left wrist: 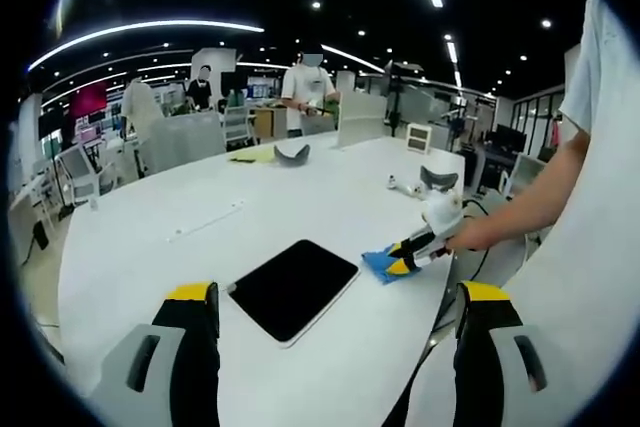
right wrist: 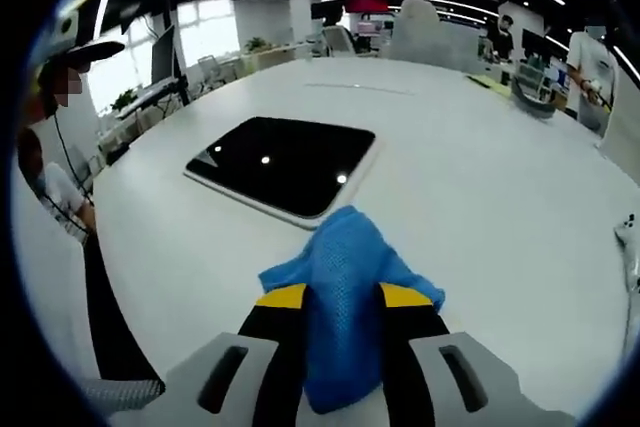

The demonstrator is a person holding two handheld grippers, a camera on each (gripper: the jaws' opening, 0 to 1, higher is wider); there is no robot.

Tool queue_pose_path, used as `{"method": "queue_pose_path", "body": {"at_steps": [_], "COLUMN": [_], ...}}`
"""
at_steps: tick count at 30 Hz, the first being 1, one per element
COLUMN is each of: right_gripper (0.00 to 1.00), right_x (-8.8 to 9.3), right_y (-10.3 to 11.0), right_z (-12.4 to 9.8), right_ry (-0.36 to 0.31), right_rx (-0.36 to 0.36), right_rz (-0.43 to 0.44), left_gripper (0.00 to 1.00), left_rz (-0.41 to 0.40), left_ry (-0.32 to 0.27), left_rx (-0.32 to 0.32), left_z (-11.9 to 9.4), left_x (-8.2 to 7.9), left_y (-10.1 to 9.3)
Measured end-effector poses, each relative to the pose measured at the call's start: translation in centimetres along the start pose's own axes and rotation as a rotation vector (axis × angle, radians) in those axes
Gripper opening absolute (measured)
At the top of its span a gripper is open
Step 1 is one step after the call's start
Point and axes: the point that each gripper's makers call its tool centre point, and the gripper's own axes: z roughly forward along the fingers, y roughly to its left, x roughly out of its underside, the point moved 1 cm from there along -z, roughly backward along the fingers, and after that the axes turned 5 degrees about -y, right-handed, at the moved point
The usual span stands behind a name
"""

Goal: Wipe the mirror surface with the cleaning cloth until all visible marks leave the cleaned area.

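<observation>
Black glass, the mirror [left wrist: 293, 289] lies flat on the white table [left wrist: 200, 217] in the left gripper view, ahead of the left gripper [left wrist: 338, 322], whose jaws stand wide apart and hold nothing. Beside the mirror's edge the right gripper [left wrist: 408, 256] grips the cloth [left wrist: 380, 265].

Seen from the right gripper view, the right gripper [right wrist: 343, 297] is clamped on the blue cloth [right wrist: 345, 287], whose front fold lies just short of the mirror [right wrist: 285, 162] (ceiling lights glint in it). Wiping seems not yet begun; the next move calls for sliding the cloth onto the glass.
</observation>
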Motion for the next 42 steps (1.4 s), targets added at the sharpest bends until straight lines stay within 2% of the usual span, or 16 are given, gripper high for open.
{"method": "queue_pose_path", "body": {"at_steps": [1, 4, 6, 9, 13, 15, 17, 18, 21, 23, 25, 26, 29, 33, 37, 42], "right_gripper": [0.24, 0.26, 0.29, 0.35, 0.38, 0.42, 0.5, 0.55, 0.74, 0.82, 0.94, 0.96, 1.0, 1.0, 1.0, 1.0], "right_x": [-0.3, -2.9, -5.2, -7.5, -10.5, -12.1, -12.8, -13.3, -14.3, -14.9, -16.0, -16.3, -16.7, -16.5, -16.7, -17.0], "right_y": [0.1, 0.8, 2.2, 3.8, 5.9, 7.0, 7.7, 8.6, 9.8, 10.2, 10.5, 10.6, 11.0, 11.5, 11.8, 11.7], "right_z": [-0.1, -0.4, -0.7, -1.5, -3.0, -4.0, -4.6, -5.0, -6.0, -6.4, -6.9, -7.0, -7.1, -7.1, -7.4, -8.0], "right_ry": [-0.005, -0.074, -0.128, -0.157, -0.194, -0.224, -0.226, -0.229, -0.239, -0.252, -0.282, -0.296, -0.298, -0.287, -0.307, -0.316], "right_rx": [0.001, -0.016, -0.057, -0.098, -0.136, -0.16, -0.175, -0.207, -0.244, -0.254, -0.265, -0.276, -0.295, -0.318, -0.323, -0.328], "right_rz": [0.002, 0.008, -0.002, -0.031, -0.056, -0.065, -0.078, -0.083, -0.118, -0.135, -0.131, -0.13, -0.119, -0.114, -0.129, -0.094], "left_gripper": [0.99, 0.99, 0.99, 0.99, 0.99, 0.99, 0.99, 0.99, 0.99, 0.99, 0.99, 0.99, 0.99, 0.99, 0.99, 0.99], "left_rz": [0.001, 0.0, 0.0, -0.005, -0.015, -0.019, -0.025, -0.028, -0.027, -0.024, -0.022, -0.021, -0.014, -0.011, -0.007, -0.005], "left_ry": [0.001, -0.002, -0.002, -0.008, 0.0, 0.002, -0.001, -0.005, -0.01, -0.014, -0.02, -0.02, -0.022, -0.026, -0.027, -0.019], "left_rx": [-0.001, -0.009, -0.016, -0.025, -0.046, -0.052, -0.059, -0.063, -0.067, -0.068, -0.07, -0.07, -0.066, -0.063, -0.062, -0.056], "left_z": [0.0, -0.3, -0.4, -0.6, -0.7, -0.8, -1.0, -1.1, -1.1, -1.1, -1.1, -1.1, -1.1, -1.1, -1.3, -1.6], "left_x": [0.0, -0.2, -0.2, -0.2, 0.3, 0.5, 0.5, 0.4, 0.1, -0.1, -0.3, -0.4, -0.8, -1.1, -1.4, -1.4], "left_y": [0.0, 0.3, 0.5, 0.7, 1.2, 1.4, 1.6, 1.7, 1.8, 1.9, 1.9, 1.9, 1.9, 2.0, 2.1, 1.9]}}
